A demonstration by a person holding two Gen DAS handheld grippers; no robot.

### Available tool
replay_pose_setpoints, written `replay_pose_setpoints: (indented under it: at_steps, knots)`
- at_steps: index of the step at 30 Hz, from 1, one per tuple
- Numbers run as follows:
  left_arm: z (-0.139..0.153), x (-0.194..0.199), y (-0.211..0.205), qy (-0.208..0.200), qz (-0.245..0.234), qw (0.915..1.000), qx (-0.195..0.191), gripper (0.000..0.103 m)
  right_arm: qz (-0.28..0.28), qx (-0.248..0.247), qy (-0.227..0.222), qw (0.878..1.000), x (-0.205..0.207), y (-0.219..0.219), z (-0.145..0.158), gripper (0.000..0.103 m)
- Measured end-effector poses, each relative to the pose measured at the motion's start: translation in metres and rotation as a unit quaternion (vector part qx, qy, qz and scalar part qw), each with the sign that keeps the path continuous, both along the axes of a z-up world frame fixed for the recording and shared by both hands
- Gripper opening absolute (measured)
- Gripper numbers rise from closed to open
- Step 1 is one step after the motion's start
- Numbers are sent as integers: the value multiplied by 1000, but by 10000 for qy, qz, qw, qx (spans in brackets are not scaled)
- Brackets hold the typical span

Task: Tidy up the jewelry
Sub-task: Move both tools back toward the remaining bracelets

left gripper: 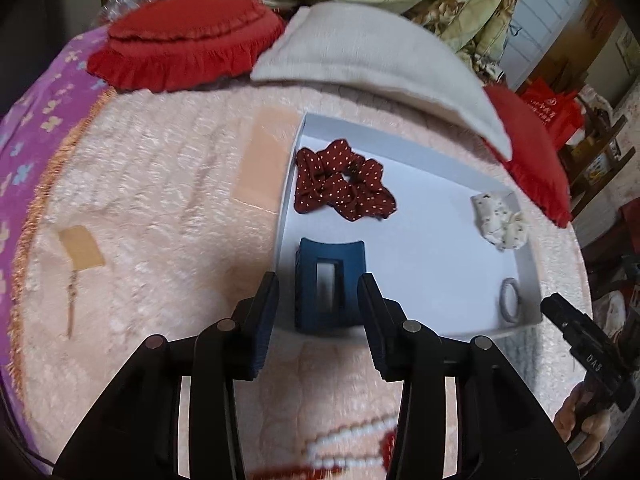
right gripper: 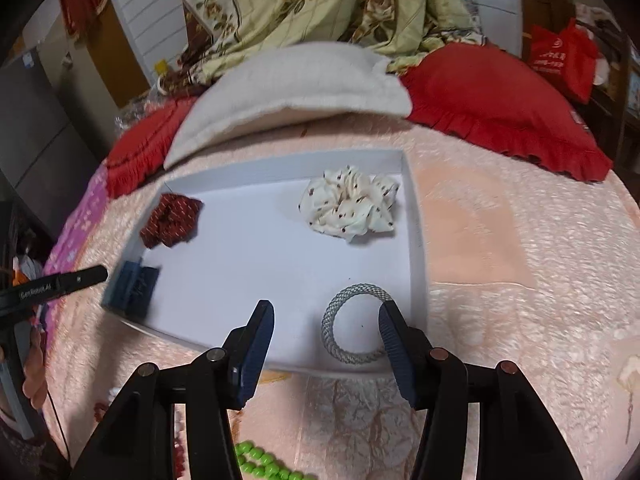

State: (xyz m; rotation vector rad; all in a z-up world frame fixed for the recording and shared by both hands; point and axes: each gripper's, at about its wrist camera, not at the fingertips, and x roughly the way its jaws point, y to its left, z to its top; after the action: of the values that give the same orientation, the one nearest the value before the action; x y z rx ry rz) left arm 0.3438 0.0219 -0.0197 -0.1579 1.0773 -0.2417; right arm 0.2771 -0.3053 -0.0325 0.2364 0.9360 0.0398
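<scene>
A shallow white cardboard tray point(right gripper: 416, 216) sits on a pale pink plush blanket point(left gripper: 152, 200) and already holds four pieces. In the left wrist view, a dark red scrunchie with white dots point(left gripper: 342, 184) lies near the frame's centre, and a blue rectangular plastic claw clip point(left gripper: 329, 284) rests below it in the tray's near corner. In the right wrist view, a cream scrunchie with small dark flecks point(right gripper: 350, 208) lies above centre, and a silver-grey woven mesh bangle point(right gripper: 352, 324) lies at lower centre by the tray's near edge.

The left gripper point(left gripper: 319, 320) has its jaws spread to either side of the clip, pads clear of it, so the clip looks set down rather than held. The right gripper point(right gripper: 327, 350) is likewise spread; one finger overlaps the bangle's rim in the picture, but nothing is pinched.

Work remains, I judge: a string of bright green beads point(right gripper: 260, 462) lies on the blanket at the bottom of the right view, and white and red beads point(left gripper: 352, 436) lie at the bottom of the left view, all outside the tray.
</scene>
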Motion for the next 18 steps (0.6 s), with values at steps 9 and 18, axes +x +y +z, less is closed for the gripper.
replay_pose_setpoints:
  at_steps: [9,18]
  knots:
    - [18,-80,14,-490,-148,9965,660,41,-30,89,-205,9997,-80,-19,23,52]
    - [-36,-129,35,-21,-278,9972,689,42,231,176,166,9994,-155,-6,-21,52]
